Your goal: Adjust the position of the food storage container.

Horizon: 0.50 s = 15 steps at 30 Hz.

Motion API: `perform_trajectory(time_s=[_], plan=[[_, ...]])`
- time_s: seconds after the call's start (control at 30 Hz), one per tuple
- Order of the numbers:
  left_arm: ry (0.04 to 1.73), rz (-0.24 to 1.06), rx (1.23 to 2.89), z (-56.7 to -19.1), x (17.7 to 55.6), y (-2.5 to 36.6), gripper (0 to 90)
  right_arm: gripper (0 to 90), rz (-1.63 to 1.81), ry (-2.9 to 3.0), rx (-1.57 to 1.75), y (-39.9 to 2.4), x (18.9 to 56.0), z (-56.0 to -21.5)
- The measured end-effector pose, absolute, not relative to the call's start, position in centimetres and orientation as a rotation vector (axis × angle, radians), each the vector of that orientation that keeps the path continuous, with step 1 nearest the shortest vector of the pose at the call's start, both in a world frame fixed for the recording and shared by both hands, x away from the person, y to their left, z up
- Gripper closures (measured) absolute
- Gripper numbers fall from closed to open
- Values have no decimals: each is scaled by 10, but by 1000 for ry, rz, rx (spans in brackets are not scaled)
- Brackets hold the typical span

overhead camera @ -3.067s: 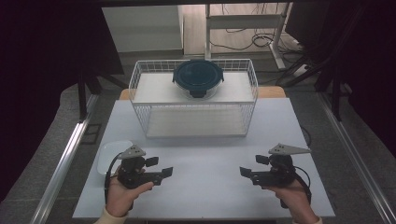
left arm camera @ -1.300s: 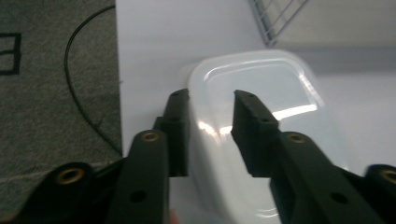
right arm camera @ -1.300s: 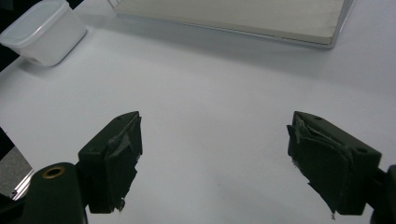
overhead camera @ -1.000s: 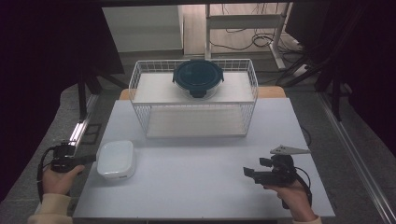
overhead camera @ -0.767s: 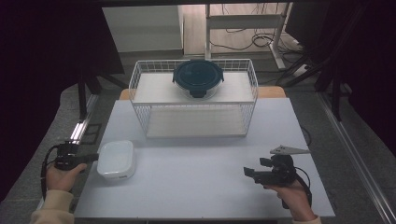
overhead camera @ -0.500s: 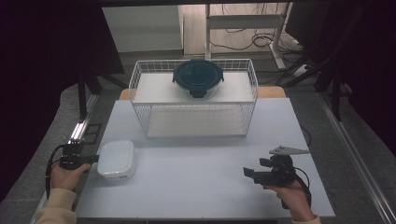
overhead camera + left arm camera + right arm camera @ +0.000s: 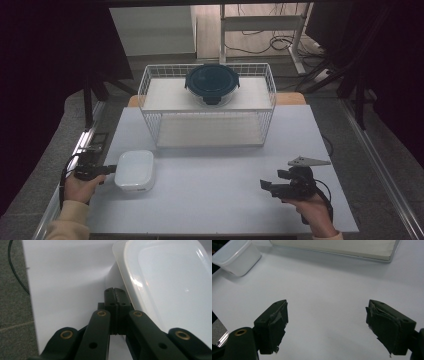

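My left gripper (image 7: 115,293), jaws pressed together with nothing between, tip against the left side of the white tub (image 7: 134,170) at the table's (image 7: 215,200) near-left. My right gripper (image 7: 327,327) hovers spread and empty, well apart over bare table
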<state>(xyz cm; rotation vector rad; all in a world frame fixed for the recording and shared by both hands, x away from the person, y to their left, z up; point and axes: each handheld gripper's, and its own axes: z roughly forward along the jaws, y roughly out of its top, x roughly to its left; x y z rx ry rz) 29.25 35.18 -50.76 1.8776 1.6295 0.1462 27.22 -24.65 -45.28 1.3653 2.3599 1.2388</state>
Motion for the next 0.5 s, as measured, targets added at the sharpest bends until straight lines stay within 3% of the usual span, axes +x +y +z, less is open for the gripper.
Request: perform_trajectory(time_s=[0.5], plan=[[1550,88,1931,-508,293,317,900,179,1241,2358,1368,-245,272,-453]])
